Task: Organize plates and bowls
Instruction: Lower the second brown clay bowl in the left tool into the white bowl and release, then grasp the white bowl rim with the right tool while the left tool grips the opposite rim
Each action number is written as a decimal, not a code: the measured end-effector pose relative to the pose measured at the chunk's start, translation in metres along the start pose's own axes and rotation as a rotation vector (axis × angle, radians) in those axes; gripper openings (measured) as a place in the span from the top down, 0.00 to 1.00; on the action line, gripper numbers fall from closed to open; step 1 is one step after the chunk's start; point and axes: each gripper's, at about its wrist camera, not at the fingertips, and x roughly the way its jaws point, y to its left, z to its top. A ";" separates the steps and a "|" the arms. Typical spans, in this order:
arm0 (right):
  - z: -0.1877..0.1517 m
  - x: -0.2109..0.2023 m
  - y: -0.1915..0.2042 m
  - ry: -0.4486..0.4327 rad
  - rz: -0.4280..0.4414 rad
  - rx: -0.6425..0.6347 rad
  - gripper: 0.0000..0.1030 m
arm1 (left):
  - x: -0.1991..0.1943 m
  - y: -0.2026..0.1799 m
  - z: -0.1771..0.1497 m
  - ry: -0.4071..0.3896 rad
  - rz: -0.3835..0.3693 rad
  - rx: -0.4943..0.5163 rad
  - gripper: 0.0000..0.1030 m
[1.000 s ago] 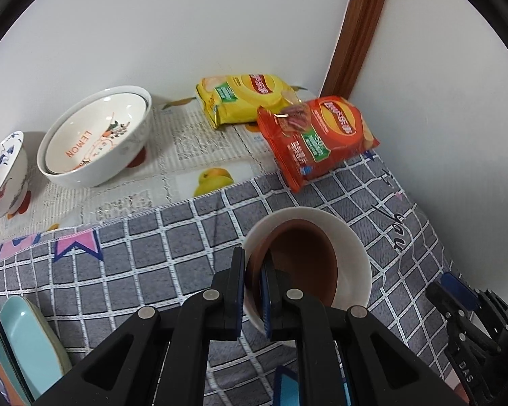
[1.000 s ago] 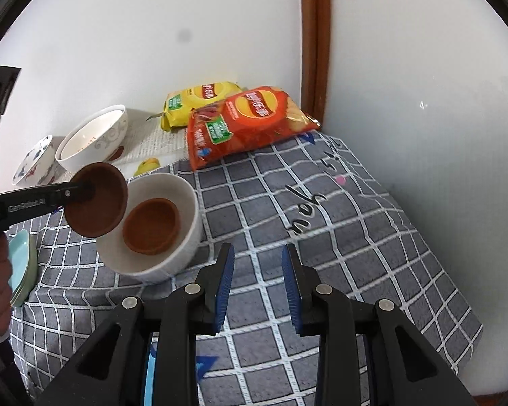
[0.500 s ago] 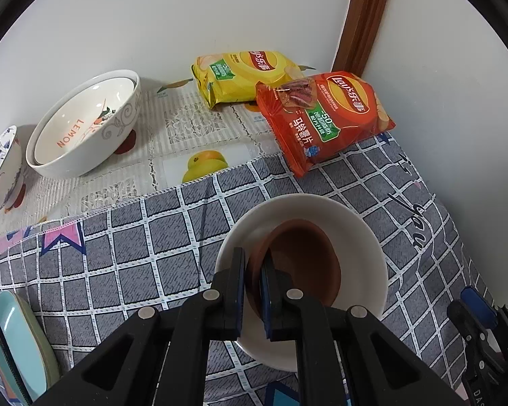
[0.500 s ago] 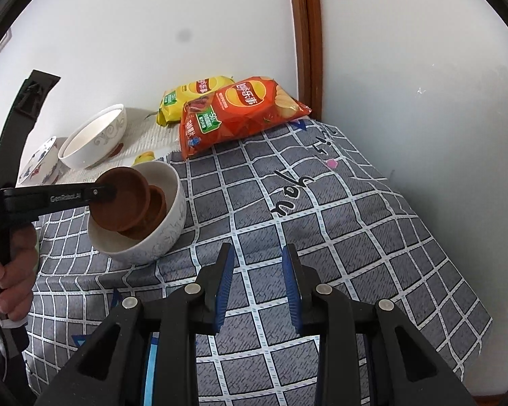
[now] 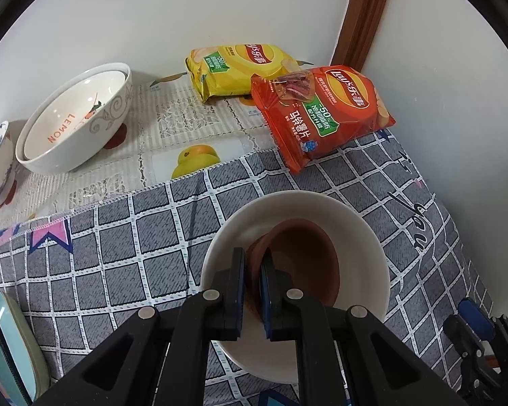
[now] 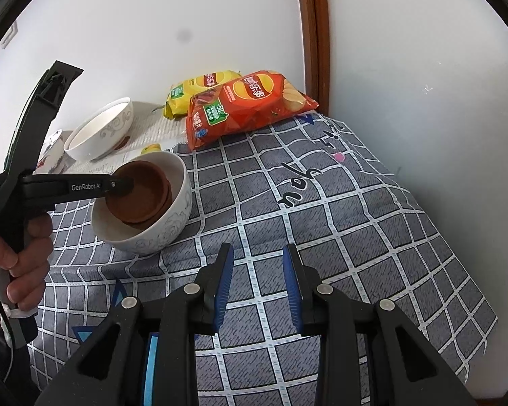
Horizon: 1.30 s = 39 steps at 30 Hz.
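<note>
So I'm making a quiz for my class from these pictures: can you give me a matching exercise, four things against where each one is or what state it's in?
Things:
1. brown saucer
2. red crisp bag
3. LEMON bowl
4. right gripper

Places or states:
a. open, holding nothing
b. on the fruit-print cloth, by the wall
c. pinched by the left gripper, inside the white bowl
d. overlapping the checked cloth's far edge

Pairs: 1-c, 2-d, 3-b, 4-a

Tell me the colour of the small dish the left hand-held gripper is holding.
Reddish brown, terracotta-like; the small dish shows best in the right wrist view.
</note>
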 end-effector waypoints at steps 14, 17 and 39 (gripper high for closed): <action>-0.003 0.003 0.010 0.012 0.001 -0.014 0.67 | -0.001 0.003 -0.002 0.024 -0.029 0.001 0.90; 0.000 0.003 0.015 0.009 0.004 -0.025 0.66 | -0.006 0.004 -0.002 0.019 -0.033 0.008 0.89; 0.055 0.048 0.043 0.069 0.088 0.012 0.61 | -0.021 0.044 -0.007 0.007 -0.041 -0.055 0.72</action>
